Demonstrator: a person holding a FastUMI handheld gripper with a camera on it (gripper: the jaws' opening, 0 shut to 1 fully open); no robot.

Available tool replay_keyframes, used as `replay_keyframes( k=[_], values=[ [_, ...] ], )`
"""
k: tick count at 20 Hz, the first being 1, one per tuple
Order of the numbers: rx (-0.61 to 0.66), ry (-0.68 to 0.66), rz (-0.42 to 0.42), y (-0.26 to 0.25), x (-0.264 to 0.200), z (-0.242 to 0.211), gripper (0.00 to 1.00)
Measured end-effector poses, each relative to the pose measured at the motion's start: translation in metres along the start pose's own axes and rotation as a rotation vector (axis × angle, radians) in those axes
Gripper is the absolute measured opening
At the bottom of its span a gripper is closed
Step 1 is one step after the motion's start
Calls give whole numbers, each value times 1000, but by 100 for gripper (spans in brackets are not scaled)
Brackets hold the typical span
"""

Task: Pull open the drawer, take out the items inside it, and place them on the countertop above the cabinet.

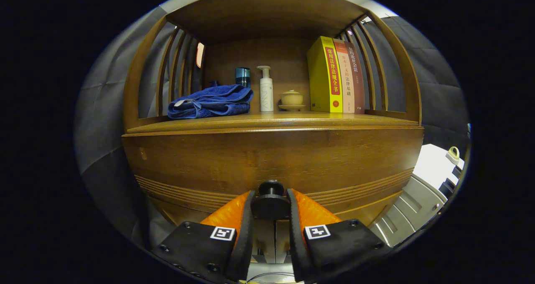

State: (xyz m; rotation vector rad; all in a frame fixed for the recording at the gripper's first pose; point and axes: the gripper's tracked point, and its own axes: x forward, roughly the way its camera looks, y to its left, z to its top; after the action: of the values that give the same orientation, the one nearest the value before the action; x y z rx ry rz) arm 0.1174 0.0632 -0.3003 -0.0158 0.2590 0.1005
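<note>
Brown wooden cabinet (pixel 271 158) w/ slatted sides; its drawer front (pixel 234 163) is shut, contents hidden. On the counter (pixel 271 119) above: folded blue towel (pixel 211 102), three upright books (pixel 336 75) (yellow, pale, dark red), white pump bottle (pixel 266 90), teal cylinder (pixel 243 76) partly behind towel, small tan lidded cup on saucer (pixel 291 99). Orange-black gripper (pixel 270 206) fingers (pixel 244 217) closed around the round black drawer knob (pixel 271 200), both pads touching it; knob's base cut off by fingers.

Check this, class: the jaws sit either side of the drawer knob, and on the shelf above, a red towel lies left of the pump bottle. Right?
One slip: the towel is blue, not red, as the gripper view shows. The rest holds: the jaws flank the drawer knob, and the towel lies left of the pump bottle on the shelf.
</note>
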Motion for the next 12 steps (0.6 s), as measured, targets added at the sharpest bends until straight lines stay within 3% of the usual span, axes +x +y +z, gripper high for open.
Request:
replay_keyframes(
  k=[12],
  values=[
    [-12, -4, -20, -1, -79, -19, 45]
  ],
)
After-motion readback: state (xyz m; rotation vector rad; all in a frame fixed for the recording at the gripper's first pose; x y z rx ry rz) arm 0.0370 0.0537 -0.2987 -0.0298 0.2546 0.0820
